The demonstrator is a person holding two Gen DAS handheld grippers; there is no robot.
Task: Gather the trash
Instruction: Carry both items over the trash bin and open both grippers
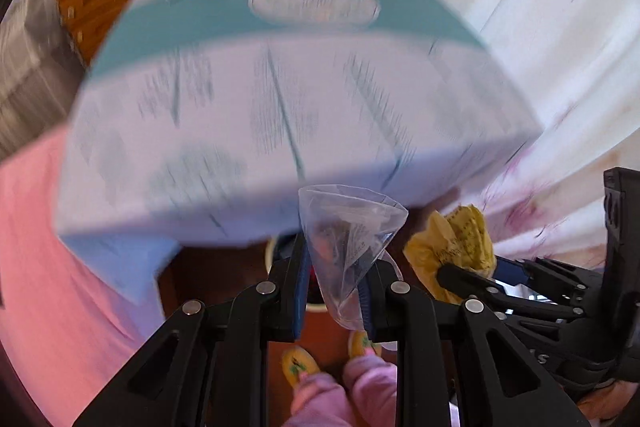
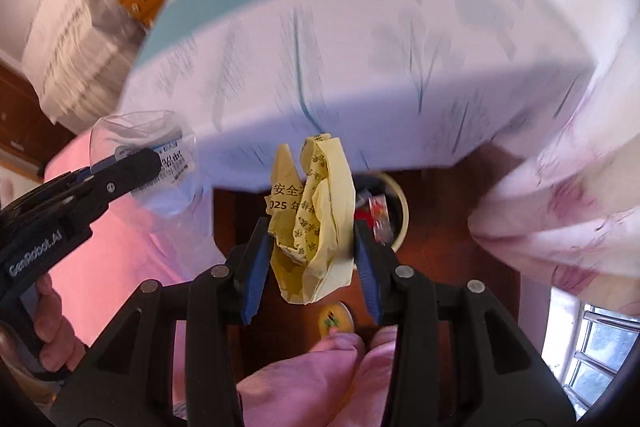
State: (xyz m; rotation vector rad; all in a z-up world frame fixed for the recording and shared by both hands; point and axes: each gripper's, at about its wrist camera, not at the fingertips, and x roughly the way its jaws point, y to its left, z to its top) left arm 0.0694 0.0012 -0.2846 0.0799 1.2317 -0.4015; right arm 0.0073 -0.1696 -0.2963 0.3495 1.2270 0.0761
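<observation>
Left hand-held gripper point(image 1: 334, 291): pinched clear plastic wrapper point(image 1: 350, 227), lower centre | Right hand-held gripper point(image 2: 312, 259): clamped crumpled yellow paper point(image 2: 316, 215), centre | Advice: centre both over bin point(image 2: 394, 211) before releasing, clear of desk point(image 2: 360, 67) edge.

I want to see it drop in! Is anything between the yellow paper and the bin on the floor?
Nothing visible. The crumpled yellow printed paper hangs in the right gripper, the round cream-rimmed bin on the floor just beyond, partly under the table edge.
</observation>
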